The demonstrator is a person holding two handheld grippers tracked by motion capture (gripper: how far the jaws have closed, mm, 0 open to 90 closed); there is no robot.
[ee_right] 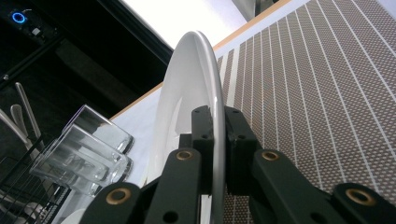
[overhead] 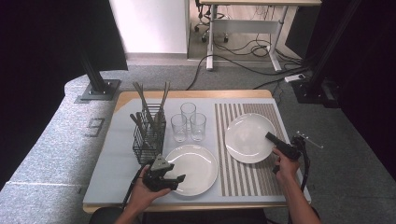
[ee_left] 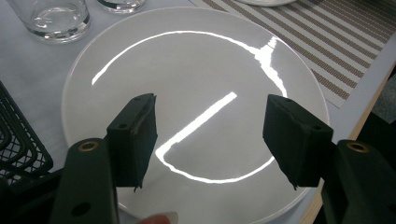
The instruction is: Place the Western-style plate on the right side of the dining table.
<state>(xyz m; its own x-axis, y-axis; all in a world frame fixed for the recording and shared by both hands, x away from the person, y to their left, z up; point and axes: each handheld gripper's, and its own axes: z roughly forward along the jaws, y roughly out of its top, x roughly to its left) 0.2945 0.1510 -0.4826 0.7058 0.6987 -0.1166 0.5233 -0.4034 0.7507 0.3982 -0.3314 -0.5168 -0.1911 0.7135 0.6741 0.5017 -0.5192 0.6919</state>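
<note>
At the left of the high view a black wire basket (overhead: 148,137) stands on the desk (overhead: 108,161), holding several utensils (overhead: 149,106) upright with their handles leaning out. Just right of it three empty glasses (overhead: 188,122) cluster together. The near plate (overhead: 198,169) lies empty at bottom centre; the left gripper (overhead: 173,181) hovers at its lower-left rim, jaws apart with nothing between them. The far plate (overhead: 247,135) sits right of centre on the striped mat (overhead: 243,175), also empty; the right gripper (overhead: 269,136) is clamped on its right rim.
</note>
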